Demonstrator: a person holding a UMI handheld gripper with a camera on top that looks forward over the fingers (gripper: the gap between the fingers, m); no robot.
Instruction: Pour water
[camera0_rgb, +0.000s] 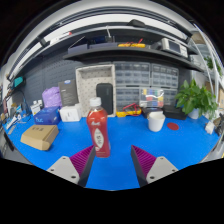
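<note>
Tabletop: a blue work surface (120, 140) spread ahead of the gripper, cluttered along its far edge.
Far left: a flat brown cardboard box (40, 136) lay on the blue surface, with a blue packet (46, 116) just behind it.
Behind those: a lilac plastic container (51, 97) stood near the back wall, beside a low white tub (70, 113).
Bottle: a red plastic bottle with a white cap and a pale label (98, 131) stood upright on the blue surface, just ahead of the left finger and a little to its inner side, touching neither finger as far as could be seen.
Gripper: the two-finger gripper (112, 160) was held wide open and empty, its magenta ribbed pads (82, 157) well apart with bare blue surface between them.
Centre back: a grey cabinet of small translucent drawers (140, 84) stood against the wall, under a dark shelf (120, 47) carrying items too small to make out.
Cup: a small white cup (156, 121) sat upright on the surface beyond the right finger, well apart from the bottle.
Beside the cup: a patch of yellow and mixed-coloured small objects (130, 111) lay near the cabinet's foot; what they were could not be told.
Far right: a leafy green potted plant (195, 98) stood at the table's end.
</note>
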